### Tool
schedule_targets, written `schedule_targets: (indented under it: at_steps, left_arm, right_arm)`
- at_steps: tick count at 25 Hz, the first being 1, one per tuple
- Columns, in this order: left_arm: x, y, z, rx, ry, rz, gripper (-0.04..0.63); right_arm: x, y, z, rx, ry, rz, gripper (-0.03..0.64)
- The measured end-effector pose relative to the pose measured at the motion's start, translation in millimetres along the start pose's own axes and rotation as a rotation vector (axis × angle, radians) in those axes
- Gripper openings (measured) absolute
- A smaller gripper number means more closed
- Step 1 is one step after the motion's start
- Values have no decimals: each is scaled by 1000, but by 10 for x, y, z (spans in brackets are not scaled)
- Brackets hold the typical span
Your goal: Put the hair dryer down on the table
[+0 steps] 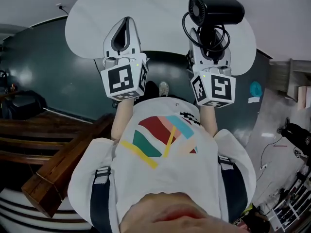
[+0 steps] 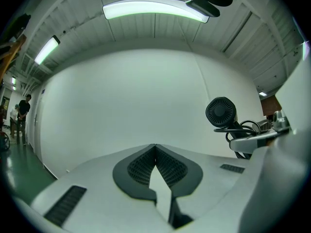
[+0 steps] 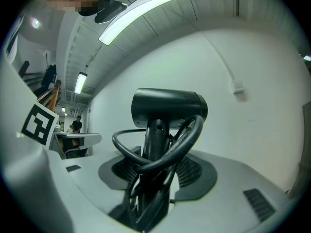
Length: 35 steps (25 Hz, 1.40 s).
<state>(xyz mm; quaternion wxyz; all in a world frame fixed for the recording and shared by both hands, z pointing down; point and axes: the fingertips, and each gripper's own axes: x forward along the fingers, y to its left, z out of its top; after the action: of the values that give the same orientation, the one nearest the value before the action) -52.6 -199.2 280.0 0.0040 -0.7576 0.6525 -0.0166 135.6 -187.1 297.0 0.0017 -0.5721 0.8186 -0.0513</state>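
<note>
Right gripper (image 1: 210, 45): clamped on dryer (image 1: 217, 8) handle, cord (image 1: 186, 29) looped around it; held upright over table (image 1: 160, 13), apparently for lowering. Left gripper (image 1: 121, 37): closed, empty, alongside.

We see matt black plastic on the hair dryer (image 1: 216, 11), its cord (image 3: 163, 152) smooth and rubbery, between the right gripper's (image 3: 154, 166) ribbed dark pads (image 3: 193, 171). Beyond the tongs, the table (image 1: 160, 13) looks smooth, matt white.

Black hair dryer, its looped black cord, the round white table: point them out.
Black hair dryer (image 3: 167, 108): right gripper view, barrel.
Looped black cord (image 3: 185, 140): right gripper view, front loop.
Round white table (image 1: 165, 25): head view, bare top.
</note>
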Motion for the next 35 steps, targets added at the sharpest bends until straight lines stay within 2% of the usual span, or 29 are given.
schedule_targets:
  at_steps: [10,16,24,35]
  left_arm:
    - [107,-44,102,14,-30,-77,15]
    - [288,25,161,22,-50,-105,15]
    - [391,-5,193,43,-68,-142,15]
    - [505,108,134,55,-50,-146,15]
  right_arm:
    - [5,28,75,20,-27,-60,219]
    - [106,95,160,-13,-49,-79,219]
    - [140,105,159,16,-75,-89,219]
    - [416,117,93,10,-41,-86,219]
